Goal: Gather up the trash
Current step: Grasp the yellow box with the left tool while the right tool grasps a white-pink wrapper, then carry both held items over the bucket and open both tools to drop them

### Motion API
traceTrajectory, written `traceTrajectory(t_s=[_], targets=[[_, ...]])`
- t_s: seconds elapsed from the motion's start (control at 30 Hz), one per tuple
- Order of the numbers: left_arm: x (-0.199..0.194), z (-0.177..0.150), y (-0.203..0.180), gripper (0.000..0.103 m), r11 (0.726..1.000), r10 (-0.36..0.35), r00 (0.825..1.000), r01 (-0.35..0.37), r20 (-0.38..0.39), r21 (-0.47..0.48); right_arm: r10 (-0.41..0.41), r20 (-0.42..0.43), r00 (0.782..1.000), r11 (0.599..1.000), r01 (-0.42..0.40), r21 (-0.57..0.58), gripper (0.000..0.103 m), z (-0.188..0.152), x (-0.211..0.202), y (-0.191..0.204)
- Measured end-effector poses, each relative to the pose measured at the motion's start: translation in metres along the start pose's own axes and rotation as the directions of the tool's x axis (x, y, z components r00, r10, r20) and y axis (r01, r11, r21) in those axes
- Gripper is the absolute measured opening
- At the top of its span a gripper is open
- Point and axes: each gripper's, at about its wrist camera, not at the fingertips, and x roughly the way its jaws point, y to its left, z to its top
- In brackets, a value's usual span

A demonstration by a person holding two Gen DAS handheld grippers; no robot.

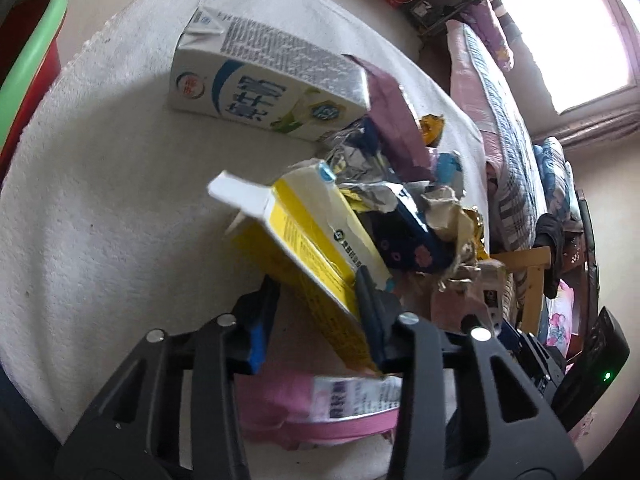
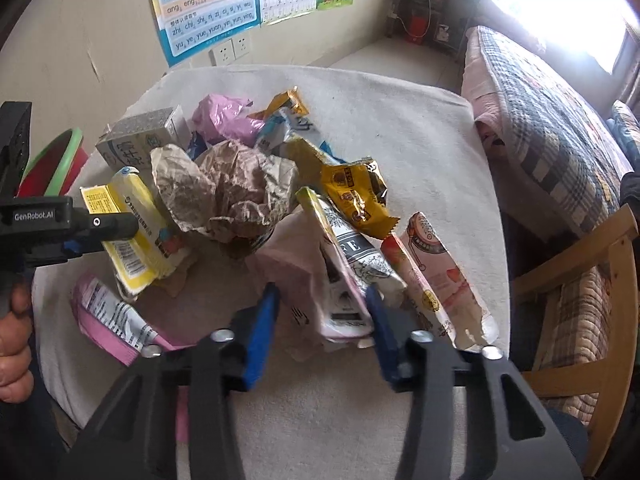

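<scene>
A heap of trash lies on a white cloth-covered table [image 2: 400, 120]. My left gripper [image 1: 316, 312] is shut on a yellow carton [image 1: 304, 232], which sits tilted between its pads. From the right wrist view the left gripper [image 2: 116, 236] clamps that yellow carton [image 2: 132, 216] at the heap's left edge. My right gripper [image 2: 320, 312] is shut on a crumpled pink wrapper [image 2: 304, 268] at the near side of the heap. A striped sachet [image 2: 352, 248] leans against the wrapper.
A white milk carton [image 1: 260, 80], crumpled brown paper [image 2: 232, 188], a yellow snack wrapper [image 2: 356, 196], a pink-white pouch [image 2: 440, 280] and a pink packet [image 2: 108, 312] lie around. A red bin with a green rim [image 1: 28, 72] stands left. Bed [image 2: 540, 120] and wooden chair [image 2: 580, 300] are on the right.
</scene>
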Motion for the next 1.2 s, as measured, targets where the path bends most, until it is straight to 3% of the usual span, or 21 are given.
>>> traceTrajectory(t_s=[0.03, 0.27, 0.6, 0.83, 1.0, 1.2], targets=[[-0.002, 0.0, -0.002, 0.033, 1.0, -0.001, 1.0, 0.001, 0.006, 0.009, 0.002, 0.005, 1.0, 1.0, -0.002, 0.009, 0.027, 0.0, -0.002, -0.001], [-0.02, -0.004, -0.017, 0.021, 0.995, 0.003, 0.998, -0.009, 0.055, 0.099, 0.021, 0.012, 1.0, 0.999, -0.021, 0.05, 0.026, -0.001, -0.011, -0.009], [-0.059, -0.011, -0.037, 0.021, 0.97, 0.04, 0.984, -0.079, 0.171, 0.229, 0.034, 0.094, 0.995, 0.997, -0.04, 0.067, 0.026, 0.005, -0.047, -0.008], [-0.079, -0.022, -0.05, 0.021, 0.935, 0.08, 0.971, -0.151, 0.224, 0.321, 0.037, 0.135, 0.99, 0.997, -0.046, 0.065, 0.026, 0.008, -0.064, 0.002], [-0.089, -0.027, -0.048, 0.021, 0.922, 0.104, 0.964, -0.186, 0.246, 0.34, 0.043, 0.162, 0.986, 0.997, -0.053, 0.057, 0.026, 0.015, -0.073, 0.013], [-0.105, -0.025, -0.04, 0.021, 0.924, 0.111, 0.955, -0.201, 0.275, 0.325, 0.058, 0.203, 0.977, 0.997, -0.066, 0.035, 0.026, 0.03, -0.086, 0.028]])
